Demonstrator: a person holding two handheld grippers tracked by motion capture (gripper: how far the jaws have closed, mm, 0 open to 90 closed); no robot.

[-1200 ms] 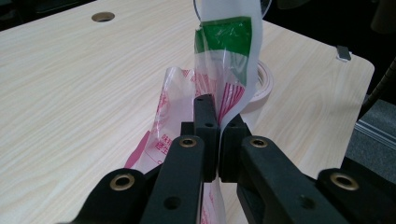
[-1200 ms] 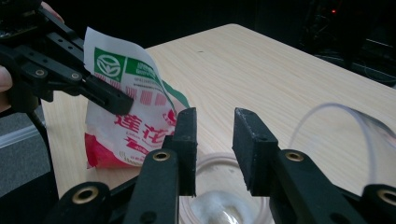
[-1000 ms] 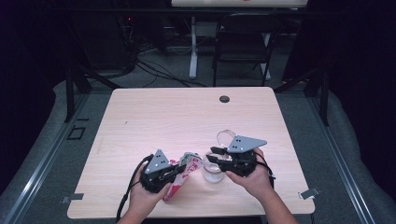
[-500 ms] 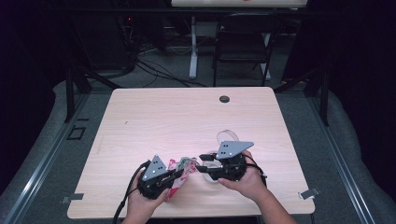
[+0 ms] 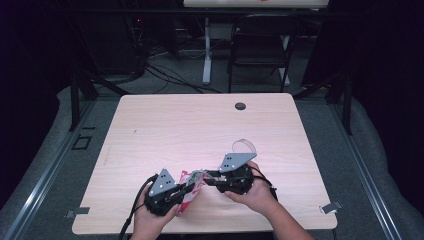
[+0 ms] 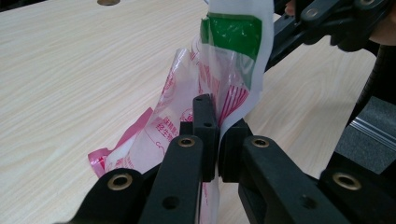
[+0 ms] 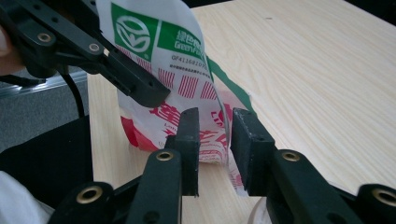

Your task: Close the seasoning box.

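Your left gripper (image 6: 217, 140) pinches the plastic bag (image 6: 219, 70); your right gripper (image 7: 215, 140), just closing, straddles its edge near the table's (image 5: 200, 125) front edge.

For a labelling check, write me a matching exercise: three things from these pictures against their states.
Things:
1. left hand-held gripper
2. right hand-held gripper
3. plastic bag

States:
A. printed in red and green
B. jaws apart, bag edge between them
C. jaws clamped on the bag

Pairs: 1-C, 2-B, 3-A
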